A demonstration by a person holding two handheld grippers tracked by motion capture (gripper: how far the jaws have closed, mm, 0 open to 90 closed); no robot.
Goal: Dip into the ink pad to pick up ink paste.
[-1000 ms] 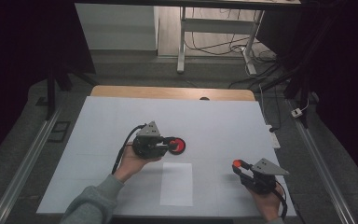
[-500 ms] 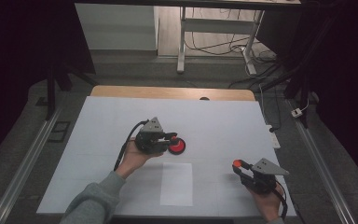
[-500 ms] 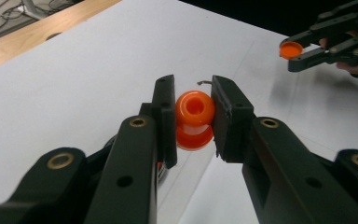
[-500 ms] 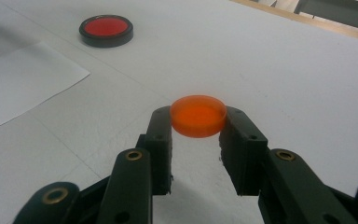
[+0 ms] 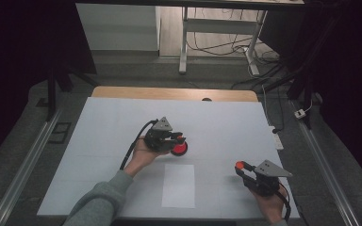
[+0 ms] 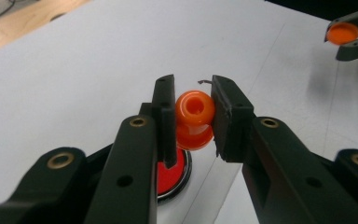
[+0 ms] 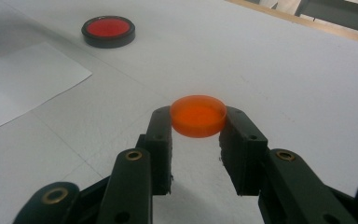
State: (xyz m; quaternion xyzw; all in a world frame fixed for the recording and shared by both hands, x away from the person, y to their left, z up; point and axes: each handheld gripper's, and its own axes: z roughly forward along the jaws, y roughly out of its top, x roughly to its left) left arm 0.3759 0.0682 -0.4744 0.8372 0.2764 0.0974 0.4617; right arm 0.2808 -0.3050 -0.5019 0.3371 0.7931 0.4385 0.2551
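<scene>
My left gripper (image 5: 178, 139) (image 6: 194, 93) is shut on a small orange piece (image 6: 194, 116) that is rounded, has a hole in its top and stands upright between the jaws. Just beneath it a red disc in a black rim (image 5: 179, 149) (image 6: 170, 179) lies on the white table sheet (image 5: 113, 122). Whether the piece touches the disc I cannot tell. Near the front right, my right gripper (image 5: 240, 167) (image 7: 198, 119) is shut on a shallow orange cap (image 5: 239, 165) (image 7: 198, 114), held slightly above the sheet. From the left gripper view that cap (image 6: 342, 33) shows far off at the top right.
A white sheet of paper (image 5: 179, 185) (image 7: 23, 81) lies flat between the two grippers near the front edge. A wooden strip (image 5: 169, 93) runs along the table's far edge. Metal rails (image 5: 23, 160) flank both sides. Table legs and cables stand on the floor beyond.
My left gripper has shifted slightly right, so its jaws now sit over the red disc. The right gripper and its cap have stayed put.
</scene>
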